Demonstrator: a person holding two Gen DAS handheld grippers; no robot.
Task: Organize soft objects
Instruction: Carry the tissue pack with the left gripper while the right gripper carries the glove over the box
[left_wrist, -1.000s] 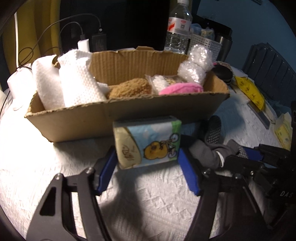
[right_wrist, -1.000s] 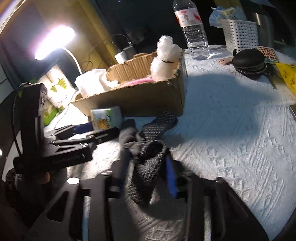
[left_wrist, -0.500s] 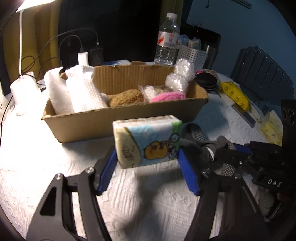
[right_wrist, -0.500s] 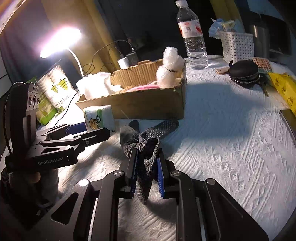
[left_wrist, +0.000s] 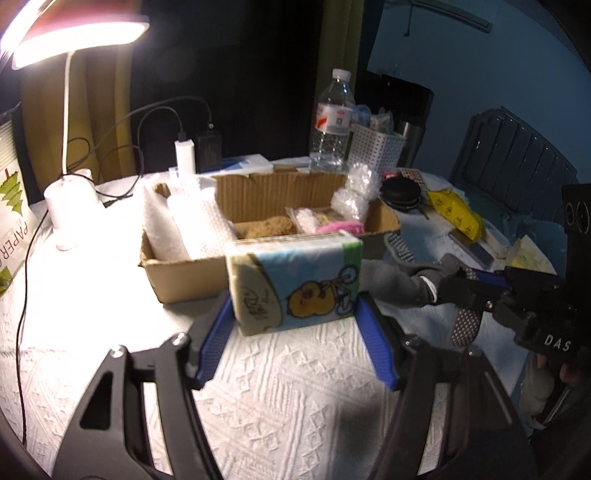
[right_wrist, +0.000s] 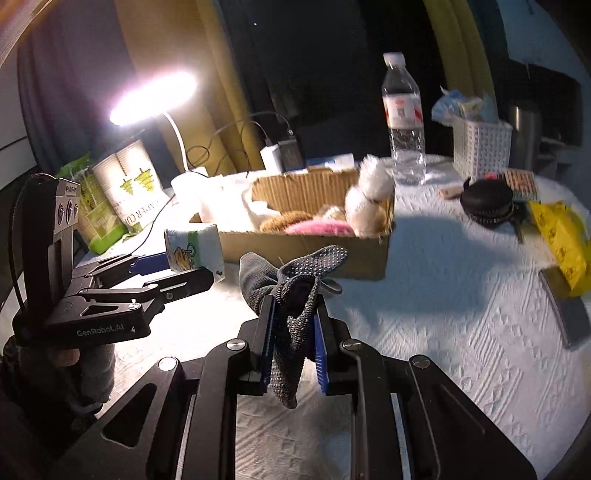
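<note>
While both grippers hang above the white textured tablecloth (left_wrist: 280, 387), each carries one soft item, so two placements are pending. The left gripper (left_wrist: 295, 317) has its blue pads pressed on either end of a tissue pack (left_wrist: 295, 284) printed with a yellow duck; the jaws stand fairly wide because the pack is wide, and the pack sits at frame centre, clear of the cloth, just in front of the cardboard box (left_wrist: 184, 273). The right gripper (right_wrist: 293, 332) is clamped nearly shut on a grey dotted sock (right_wrist: 291, 291), whose toe sticks up above the pads and whose other end dangles below them; in the right wrist view it sits low centre, near the box's front wall.

Status of the box, mid-frame in both views: already loaded. Visible inside are white paper towel rolls (left_wrist: 195, 218) at its left end, a brown sponge-like lump (left_wrist: 266, 227), a pink fuzzy piece (left_wrist: 340, 227), and a bubble-wrap bundle (left_wrist: 354, 192) standing at its right end. A clear packet lies between them; its contents are too small to tell.

Judgement: the task looks mostly done. Remaining, as far as shown: tissue pack and sock into the box. Free space seems limited to the middle. Hard items at right of frame (water bottle (right_wrist: 404, 118), black round case (right_wrist: 487, 201)) presumably stay out.
</note>
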